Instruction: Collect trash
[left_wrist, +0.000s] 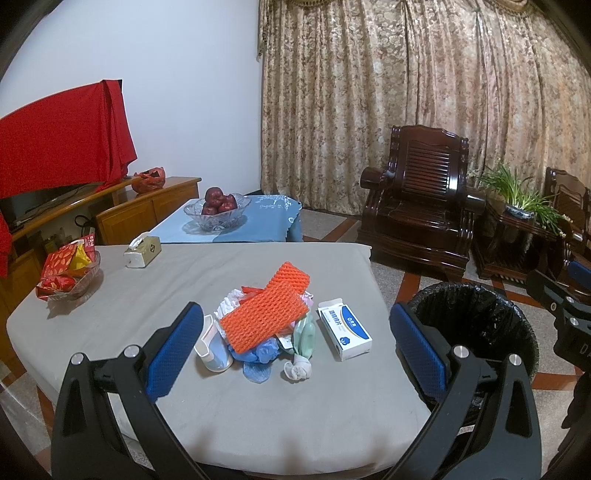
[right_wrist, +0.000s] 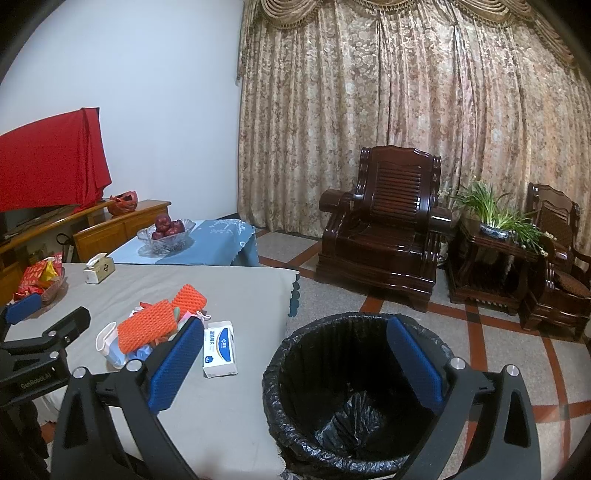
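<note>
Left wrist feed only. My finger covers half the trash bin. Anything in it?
Observer: No trash that I can see. The right wrist view looks into the trash bin, and only its black liner shows, bunched at the bottom.
Operator: Right gripper state?
Observer: The right gripper is open and holds nothing; the bin's mouth sits between its fingers in that view.
Operator: Bin against the table?
Observer: It stands on the floor right beside the edge of the table; I cannot tell whether they touch.
</note>
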